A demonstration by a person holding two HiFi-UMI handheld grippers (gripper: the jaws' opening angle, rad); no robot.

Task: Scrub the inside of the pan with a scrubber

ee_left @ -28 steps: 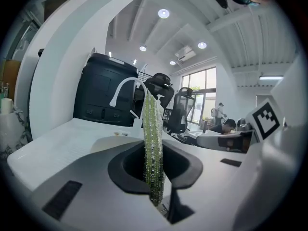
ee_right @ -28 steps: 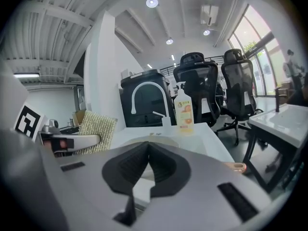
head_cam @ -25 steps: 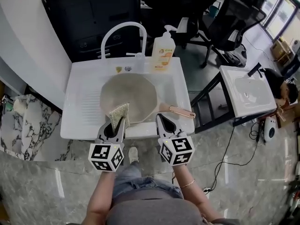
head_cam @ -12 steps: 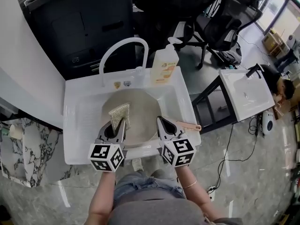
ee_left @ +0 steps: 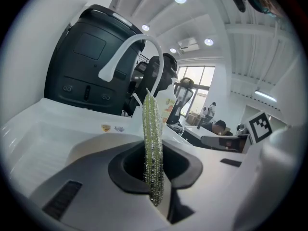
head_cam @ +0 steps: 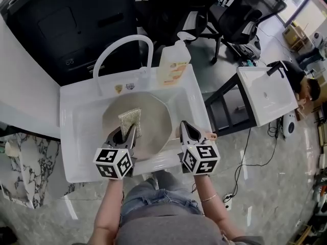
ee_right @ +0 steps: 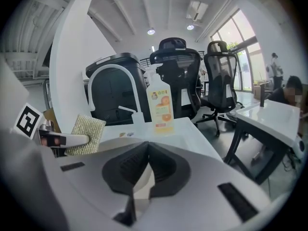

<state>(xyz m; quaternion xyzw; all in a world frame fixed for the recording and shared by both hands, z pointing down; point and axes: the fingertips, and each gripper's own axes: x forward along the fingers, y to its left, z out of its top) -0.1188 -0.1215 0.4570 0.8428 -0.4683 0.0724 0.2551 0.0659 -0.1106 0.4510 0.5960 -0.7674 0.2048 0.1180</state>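
Head view had the left gripper [head_cam: 129,130] pinching the scrubber [head_cam: 130,119] over the pan [head_cam: 156,119] in the sink [head_cam: 76,137], with the right gripper [head_cam: 185,126] pressed together, empty. Pressing the scrubber flat and circling looked best.

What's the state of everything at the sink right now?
left gripper, shut on the scrubber.
scrubber, held on edge over the pan.
right gripper, shut.
pan, open side up in the sink.
faucet, no water running.
soap bottle, upright at the sink's back edge.
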